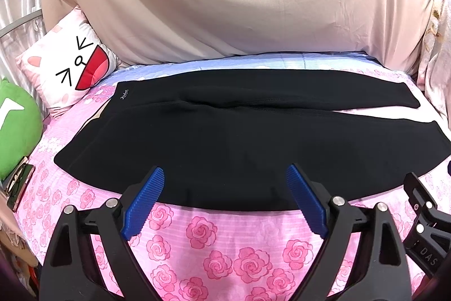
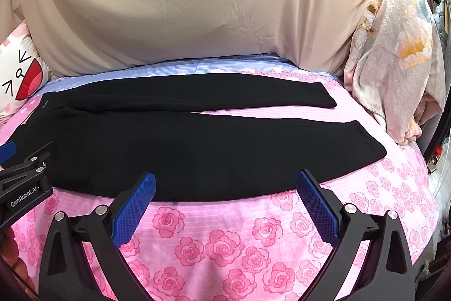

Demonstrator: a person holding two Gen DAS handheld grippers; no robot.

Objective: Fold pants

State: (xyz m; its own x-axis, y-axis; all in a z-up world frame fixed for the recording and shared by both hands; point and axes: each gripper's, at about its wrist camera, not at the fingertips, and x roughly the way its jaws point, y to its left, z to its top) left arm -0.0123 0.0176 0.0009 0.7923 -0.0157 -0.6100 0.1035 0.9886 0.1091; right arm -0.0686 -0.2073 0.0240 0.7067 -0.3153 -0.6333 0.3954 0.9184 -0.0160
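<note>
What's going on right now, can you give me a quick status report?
Left gripper and right gripper open, empty. Black pants flat on bed, unfolded, legs apart. Nothing in the way.

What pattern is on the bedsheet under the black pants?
Pink roses on a pale pink bedsheet, clearest in the right wrist view, beneath the pants.

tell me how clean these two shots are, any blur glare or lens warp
Left wrist view: sharp, evenly lit, no glare; fisheye bows the black pants and the rose sheet, corners vignetted dark. Right wrist view: equally sharp, same barrel warp, pants so dark that folds barely read; soft sheen on the beige cloth behind.
</note>
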